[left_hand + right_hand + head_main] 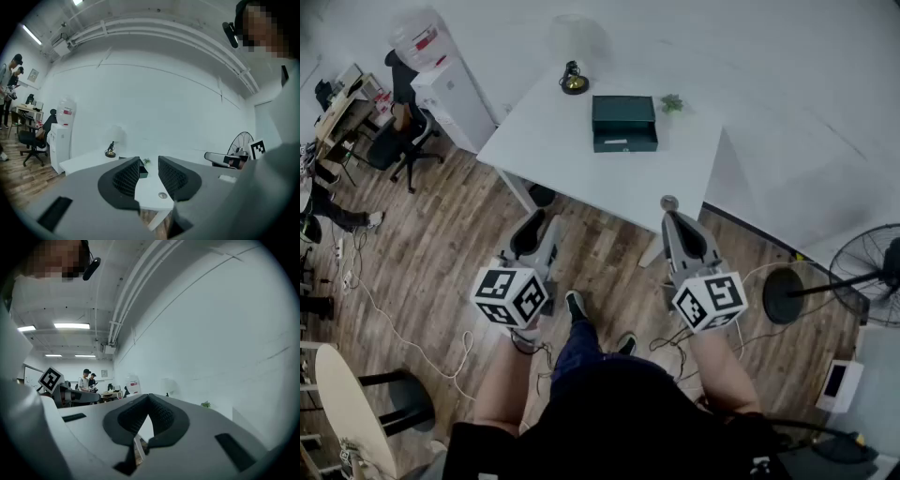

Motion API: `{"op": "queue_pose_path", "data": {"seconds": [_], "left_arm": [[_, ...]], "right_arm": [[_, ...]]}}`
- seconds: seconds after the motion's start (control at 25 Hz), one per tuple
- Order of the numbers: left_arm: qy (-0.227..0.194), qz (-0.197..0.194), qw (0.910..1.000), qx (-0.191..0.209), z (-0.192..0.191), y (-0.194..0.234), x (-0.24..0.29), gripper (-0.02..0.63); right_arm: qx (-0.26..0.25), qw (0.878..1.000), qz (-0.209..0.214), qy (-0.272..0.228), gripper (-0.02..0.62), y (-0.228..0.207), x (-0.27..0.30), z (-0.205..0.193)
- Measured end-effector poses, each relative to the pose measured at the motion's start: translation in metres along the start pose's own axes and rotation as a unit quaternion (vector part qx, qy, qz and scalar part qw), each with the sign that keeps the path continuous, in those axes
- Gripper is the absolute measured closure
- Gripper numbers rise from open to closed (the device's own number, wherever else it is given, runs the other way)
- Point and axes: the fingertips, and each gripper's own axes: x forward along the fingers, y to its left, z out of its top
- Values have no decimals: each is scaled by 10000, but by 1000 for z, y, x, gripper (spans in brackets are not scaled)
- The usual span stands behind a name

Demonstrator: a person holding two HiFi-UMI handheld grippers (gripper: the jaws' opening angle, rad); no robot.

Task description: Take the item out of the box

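Note:
A dark green box (623, 122) stands on the white table (581, 159), its lid down, so nothing inside it shows. Both grippers hang over the wooden floor, short of the table's near edge. My left gripper (538, 223) is open, with nothing between its pads; in the left gripper view (149, 174) the box (143, 173) shows small through the gap. My right gripper (669, 208) is shut, its fingertips meeting and holding nothing, as the right gripper view (148, 398) shows.
A lamp (574, 82) and a small plant (672, 103) flank the box. A water dispenser (450, 94) and office chair (403, 141) stand at left, a floor fan (872, 272) at right, a round table (347, 403) near left. Cables lie on the floor.

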Motion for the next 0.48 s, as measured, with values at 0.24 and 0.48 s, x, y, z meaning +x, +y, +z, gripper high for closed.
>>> {"op": "queue_pose_path", "data": {"seconds": [0.24, 0.48], "left_arm": [[-28, -73, 10000, 10, 17, 33, 25, 485], [-250, -416, 9987, 145, 49, 78, 70, 483]], "right_arm": [[-40, 9999, -108, 34, 592, 0, 36, 3], [-98, 9988, -462, 147, 587, -26, 91, 11]]}}
